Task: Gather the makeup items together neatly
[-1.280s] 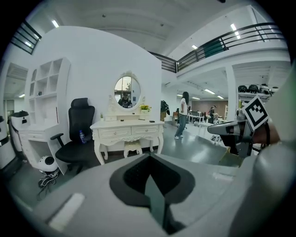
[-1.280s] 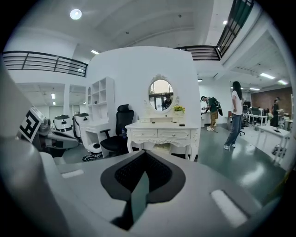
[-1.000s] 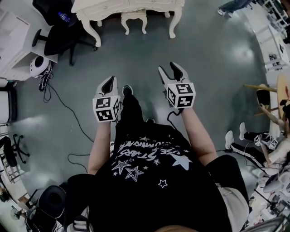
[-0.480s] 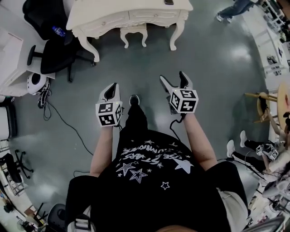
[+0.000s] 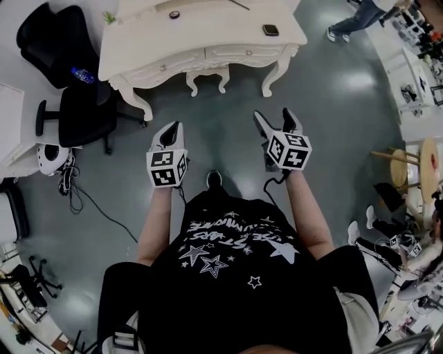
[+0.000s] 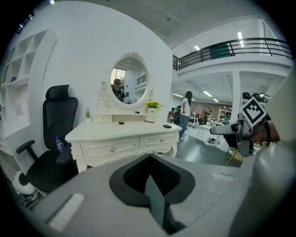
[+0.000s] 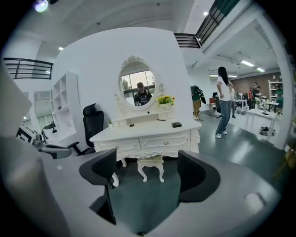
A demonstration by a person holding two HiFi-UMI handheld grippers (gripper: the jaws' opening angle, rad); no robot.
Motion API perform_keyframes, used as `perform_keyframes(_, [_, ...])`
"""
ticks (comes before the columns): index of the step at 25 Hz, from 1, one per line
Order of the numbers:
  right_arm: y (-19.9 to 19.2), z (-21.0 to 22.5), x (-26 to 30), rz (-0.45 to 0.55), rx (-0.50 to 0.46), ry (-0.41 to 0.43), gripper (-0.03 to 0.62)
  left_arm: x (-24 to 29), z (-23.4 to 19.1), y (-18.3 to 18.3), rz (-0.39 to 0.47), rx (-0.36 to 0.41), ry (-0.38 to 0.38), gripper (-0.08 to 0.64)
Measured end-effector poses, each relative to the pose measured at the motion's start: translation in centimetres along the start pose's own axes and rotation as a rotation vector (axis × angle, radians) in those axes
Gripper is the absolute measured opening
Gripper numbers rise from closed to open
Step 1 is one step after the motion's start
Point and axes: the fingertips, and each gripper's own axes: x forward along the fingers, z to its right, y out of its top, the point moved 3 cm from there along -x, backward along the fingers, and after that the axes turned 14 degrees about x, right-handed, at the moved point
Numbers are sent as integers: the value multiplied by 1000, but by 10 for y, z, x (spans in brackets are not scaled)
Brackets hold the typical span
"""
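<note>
Grey floor (image 5: 221,128) is stretching below; at 12 o'clock a dresser (image 5: 208,36) is bearing the makeup items (image 5: 270,30). Left gripper (image 5: 171,127) is pressing its jaws together, empty; right gripper (image 5: 273,115) is gaping wide, jaws just spread, empty

A white, ornately carved table (image 5: 208,33) with two front drawers stands on a grey floor (image 5: 228,131). On its top lie a small dark rectangular case (image 5: 270,30) near the right end, a small dark round item (image 5: 174,14) further left, and a thin dark stick (image 5: 239,5) between them towards the back. A small green plant (image 5: 109,16) stands at the left end, and a pot of yellow flowers (image 7: 164,100) beside an oval mirror (image 7: 137,87) at the back.
</note>
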Motion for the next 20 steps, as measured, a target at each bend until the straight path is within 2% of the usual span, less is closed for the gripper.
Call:
perform_keyframes(6, [20,-11,51,-15,-7,-41,431,42,-43,13,-10,-22,-22,0])
perform_keyframes(13, [46,12,118,-18,42,-77,416,88,-67,25,-26,-22,-30,0])
perform_keyframes(20, [92,52,196,-11,62,-103,405,155,-90,50,-57,-6,-19,0])
